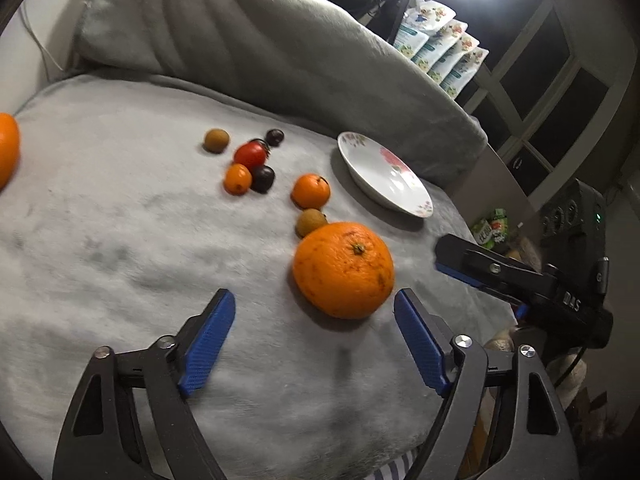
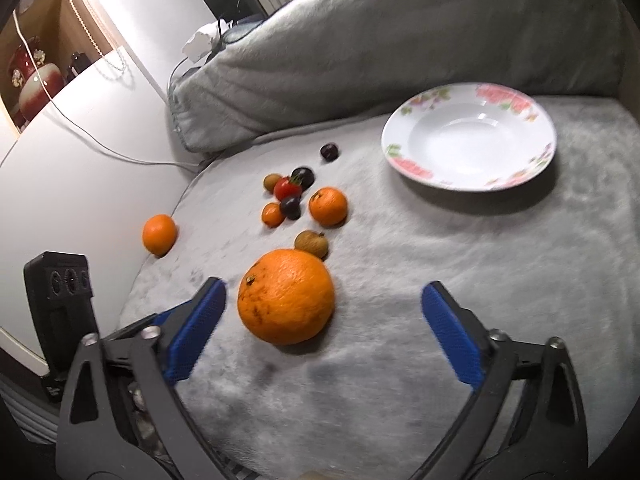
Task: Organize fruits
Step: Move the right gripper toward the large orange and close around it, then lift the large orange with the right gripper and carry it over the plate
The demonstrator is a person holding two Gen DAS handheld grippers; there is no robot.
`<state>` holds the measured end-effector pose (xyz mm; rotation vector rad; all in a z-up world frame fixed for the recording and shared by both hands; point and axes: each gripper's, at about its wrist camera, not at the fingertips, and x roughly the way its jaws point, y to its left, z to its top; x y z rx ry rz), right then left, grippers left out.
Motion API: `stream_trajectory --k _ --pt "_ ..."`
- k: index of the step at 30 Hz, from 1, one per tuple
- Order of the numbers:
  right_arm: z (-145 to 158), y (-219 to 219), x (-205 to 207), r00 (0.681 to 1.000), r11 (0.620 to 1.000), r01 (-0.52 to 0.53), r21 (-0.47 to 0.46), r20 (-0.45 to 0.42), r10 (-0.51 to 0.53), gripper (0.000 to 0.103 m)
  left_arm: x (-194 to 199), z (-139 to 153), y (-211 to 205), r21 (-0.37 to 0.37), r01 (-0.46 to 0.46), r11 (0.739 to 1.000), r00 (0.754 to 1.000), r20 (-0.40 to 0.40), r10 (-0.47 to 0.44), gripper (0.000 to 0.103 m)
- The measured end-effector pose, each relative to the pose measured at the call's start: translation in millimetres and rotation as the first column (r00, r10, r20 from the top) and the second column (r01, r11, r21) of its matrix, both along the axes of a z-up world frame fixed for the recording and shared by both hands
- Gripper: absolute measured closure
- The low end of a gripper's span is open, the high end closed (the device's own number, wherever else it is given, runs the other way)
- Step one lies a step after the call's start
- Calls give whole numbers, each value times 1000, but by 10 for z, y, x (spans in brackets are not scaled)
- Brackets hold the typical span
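A large orange (image 1: 343, 269) (image 2: 286, 296) lies on the grey blanket, just ahead of both grippers. A brown longan (image 1: 310, 221) (image 2: 311, 243) touches its far side. Beyond lie a mandarin (image 1: 311, 191) (image 2: 328, 206), a red tomato (image 1: 250, 154) (image 2: 286, 188), dark plums (image 1: 262, 178) (image 2: 290, 207) and a small orange fruit (image 1: 237, 179) (image 2: 273, 214). An empty floral plate (image 1: 384, 174) (image 2: 468, 136) sits to the right. My left gripper (image 1: 314, 312) is open and empty. My right gripper (image 2: 323, 300) is open and empty; it also shows in the left wrist view (image 1: 444, 258).
Another orange (image 2: 159, 234) (image 1: 8, 152) lies far left near the blanket's edge. A grey cushion (image 1: 248, 40) (image 2: 400, 32) borders the back. A white wall with a cable (image 2: 80, 128) is on the left. Pouches (image 1: 440, 52) stand behind the cushion.
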<state>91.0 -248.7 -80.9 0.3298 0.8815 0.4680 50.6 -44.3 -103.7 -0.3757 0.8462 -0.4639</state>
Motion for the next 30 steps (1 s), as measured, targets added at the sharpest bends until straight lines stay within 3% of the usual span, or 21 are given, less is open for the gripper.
stream_trajectory --k 5,9,14,16,24,30 --pt "-93 64 77 998 999 -33 41 -46 35 11 38 -27 -107 1 45 999 999 -3 -45 31" --pt "-147 138 141 995 996 -68 61 -71 72 11 67 -57 -193 10 77 997 997 -5 -77 41" --pt "-203 197 210 988 990 -101 94 -104 111 19 106 -77 -258 21 104 994 995 -3 -104 43" --pt "-217 225 232 987 990 -110 92 -111 120 20 122 -84 -275 19 112 994 994 -2 -112 49" --pt "-288 286 291 977 985 -139 101 -151 153 33 155 -89 -304 33 121 992 992 12 -122 50" --pt "-301 296 303 976 985 -141 102 -154 156 35 153 -89 -334 52 124 991 992 24 -125 50"
